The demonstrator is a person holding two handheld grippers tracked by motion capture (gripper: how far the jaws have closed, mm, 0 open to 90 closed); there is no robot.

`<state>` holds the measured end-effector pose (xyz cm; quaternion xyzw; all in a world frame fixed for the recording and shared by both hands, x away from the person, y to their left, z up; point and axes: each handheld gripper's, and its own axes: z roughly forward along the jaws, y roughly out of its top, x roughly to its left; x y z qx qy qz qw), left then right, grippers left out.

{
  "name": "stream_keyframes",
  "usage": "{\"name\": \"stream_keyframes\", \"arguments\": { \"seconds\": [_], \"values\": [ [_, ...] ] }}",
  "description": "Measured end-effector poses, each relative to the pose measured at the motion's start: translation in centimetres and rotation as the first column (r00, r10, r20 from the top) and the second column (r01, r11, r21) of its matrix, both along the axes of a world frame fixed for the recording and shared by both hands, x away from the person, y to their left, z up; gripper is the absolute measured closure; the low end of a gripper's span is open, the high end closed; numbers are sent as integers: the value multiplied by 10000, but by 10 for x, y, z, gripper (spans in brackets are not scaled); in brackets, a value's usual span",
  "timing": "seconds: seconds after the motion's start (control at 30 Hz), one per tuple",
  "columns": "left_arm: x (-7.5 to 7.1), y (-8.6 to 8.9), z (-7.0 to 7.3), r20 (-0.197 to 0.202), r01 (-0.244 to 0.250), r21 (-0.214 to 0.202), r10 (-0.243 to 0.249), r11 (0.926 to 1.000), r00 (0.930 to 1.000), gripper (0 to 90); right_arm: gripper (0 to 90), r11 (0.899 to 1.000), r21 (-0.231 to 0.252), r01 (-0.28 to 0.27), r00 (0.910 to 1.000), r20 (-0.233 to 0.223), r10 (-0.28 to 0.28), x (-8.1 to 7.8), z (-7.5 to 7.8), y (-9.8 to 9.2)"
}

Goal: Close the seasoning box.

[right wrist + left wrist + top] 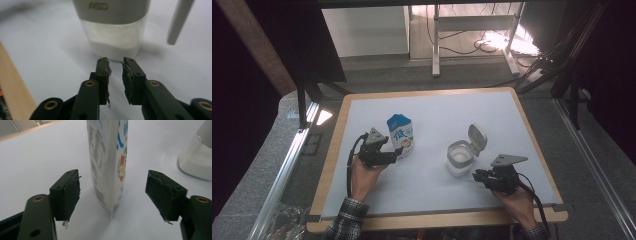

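While the carton (401,135) stands upright left of the tabletop's (437,107) centre, the left gripper (398,151) sits at its near side, jaws wide apart on either flank, pads clear of it. The jar (460,158), lid hinged up, stands toward the right edge. The right gripper (477,175), just before the jar, has jaws nearly closed on nothing.

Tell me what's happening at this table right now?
A person works two handheld grippers over a white mat. The left gripper has its jaws open on either side of an upright blue-and-white carton, pads clear of it. The right gripper, jaws nearly together with nothing between them, sits just short of a clear container of white powder, whose flip lid stands open. Neither item is gripped.
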<state>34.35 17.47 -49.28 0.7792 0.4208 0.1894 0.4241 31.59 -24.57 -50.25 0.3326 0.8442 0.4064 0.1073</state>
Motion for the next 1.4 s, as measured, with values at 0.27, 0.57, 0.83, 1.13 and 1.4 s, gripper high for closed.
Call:
{"name": "stream_keyframes", "arguments": {
  "seconds": [0.27,0.57,0.83,1.13,1.4],
  "values": [
    [-21,6,-13,-403,-398,-55,395,9992,9984,171,855,9986,89,517,9983,266,-520,11,9,-10],
    [-39,3,-36,-1042,-571,484,619,9972,9926,89,888,9929,741,930,9954,169,-945,27,19,-21],
    [-40,-3,-56,-1557,-433,1210,621,9917,9858,72,877,9914,801,1035,9925,568,-1083,35,33,-22],
    [-41,-4,-58,-1458,-490,1193,663,9916,9871,59,874,9867,1320,945,9906,861,-1064,46,58,-19],
    [-41,-5,-59,-1441,-501,1153,666,9921,9873,59,874,9888,1397,520,9921,1064,-672,47,71,-6]
  ]
}}
